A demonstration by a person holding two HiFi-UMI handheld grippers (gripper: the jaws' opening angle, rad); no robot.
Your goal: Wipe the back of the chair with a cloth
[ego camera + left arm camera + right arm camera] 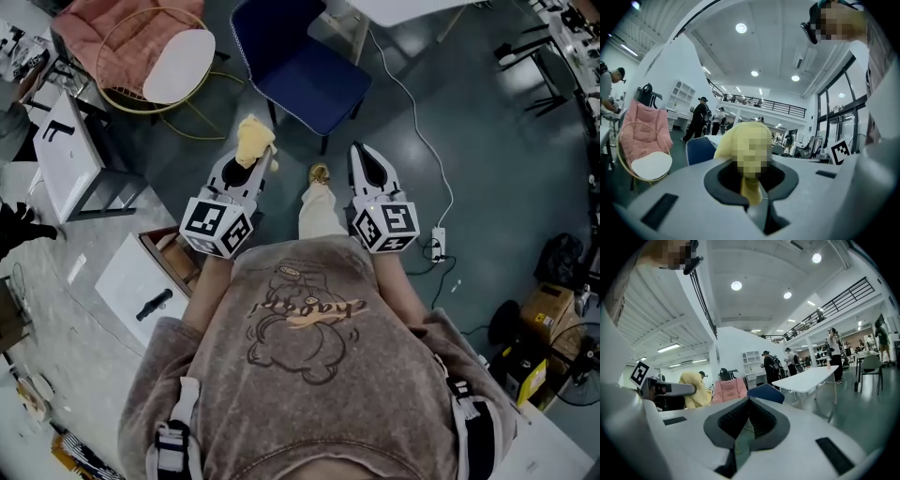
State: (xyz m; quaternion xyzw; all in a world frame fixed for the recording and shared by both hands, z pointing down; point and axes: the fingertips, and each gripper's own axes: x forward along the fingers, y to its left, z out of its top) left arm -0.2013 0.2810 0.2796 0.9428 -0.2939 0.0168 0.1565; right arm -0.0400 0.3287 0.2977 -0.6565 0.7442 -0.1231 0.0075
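Observation:
A dark blue chair [300, 66] stands on the floor just ahead of me; its back [699, 149] shows low at the left in the left gripper view and as a blue curve [766, 392] in the right gripper view. My left gripper [257, 156] is shut on a crumpled yellow cloth [253, 139], which bulges above the jaws [745, 145]. The cloth hangs short of the chair and does not touch it. My right gripper [361, 152] is held level beside the left one, shut with nothing in it [749, 416]. The cloth [693, 389] is also visible at the left of the right gripper view.
A pink cushioned chair with a gold wire frame [141, 47] stands at the far left. A white table [412, 9] is behind the blue chair. White cabinets [70, 159] and a drawer unit [141, 281] line my left. A cable with a power strip [437, 246] lies at the right. People stand in the background.

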